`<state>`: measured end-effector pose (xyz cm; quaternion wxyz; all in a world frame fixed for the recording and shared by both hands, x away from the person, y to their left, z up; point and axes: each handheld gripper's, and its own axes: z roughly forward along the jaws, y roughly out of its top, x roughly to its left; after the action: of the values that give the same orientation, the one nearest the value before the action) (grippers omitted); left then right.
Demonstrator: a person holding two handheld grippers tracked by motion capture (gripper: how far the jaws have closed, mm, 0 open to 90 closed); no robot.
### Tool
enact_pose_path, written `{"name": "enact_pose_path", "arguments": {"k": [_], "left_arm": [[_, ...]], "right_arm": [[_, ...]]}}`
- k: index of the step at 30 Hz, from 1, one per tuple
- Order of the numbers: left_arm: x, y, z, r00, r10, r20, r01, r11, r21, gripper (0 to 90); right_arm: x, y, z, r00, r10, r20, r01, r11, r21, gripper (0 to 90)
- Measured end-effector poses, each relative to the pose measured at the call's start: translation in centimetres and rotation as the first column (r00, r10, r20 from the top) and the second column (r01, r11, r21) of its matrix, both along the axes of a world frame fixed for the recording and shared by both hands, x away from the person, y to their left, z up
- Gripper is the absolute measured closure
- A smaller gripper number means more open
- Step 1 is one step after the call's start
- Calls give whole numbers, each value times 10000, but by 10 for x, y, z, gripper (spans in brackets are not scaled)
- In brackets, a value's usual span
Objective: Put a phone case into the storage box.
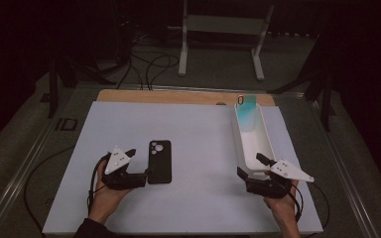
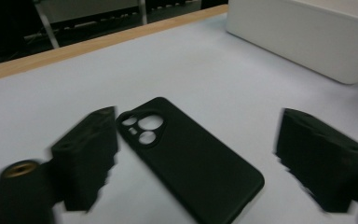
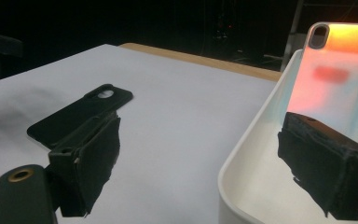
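Our left gripper [image 2: 196,158] has its 2 jaws spread either side of the black phone case [image 2: 186,158], lying flat. Our right gripper [image 3: 200,182], jaws spread, straddles the white bin's [image 3: 242,186] rim; a shimmery case [image 1: 246,113] leans at 12 o'clock inside.

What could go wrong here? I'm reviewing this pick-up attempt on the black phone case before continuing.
1. The flat black rubbery phone case lies flush on the white table sheet; the left gripper fingers straddle it wide and may slide over it.
2. The right gripper straddles the long white plastic bin's near wall; a nudge might topple the iridescent clear phone case leaning inside.
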<state>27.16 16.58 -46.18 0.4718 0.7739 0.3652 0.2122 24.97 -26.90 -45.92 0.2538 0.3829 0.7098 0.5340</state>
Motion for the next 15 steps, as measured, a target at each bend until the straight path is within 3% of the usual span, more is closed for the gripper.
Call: {"name": "enact_pose_path", "arguments": {"k": [2, 8, 15], "left_arm": [[3, -8, -1, 9998, -197, 63, 196, 9998, 31, 331], [14, -27, -9, 9941, -1003, -409, 994, 9948, -223, 627], [17, -51, -21, 9878, -1302, -855, 1335, 9905, 339, 899]], "right_arm": [[0, 0, 0, 10000, -3, -21, 3, 10000, 9, 124], [0, 1, 0, 10000, -11, -23, 11, 10000, 24, 124], [0, 0, 1, 10000, 22, -12, -22, 10000, 36, 124]]}}
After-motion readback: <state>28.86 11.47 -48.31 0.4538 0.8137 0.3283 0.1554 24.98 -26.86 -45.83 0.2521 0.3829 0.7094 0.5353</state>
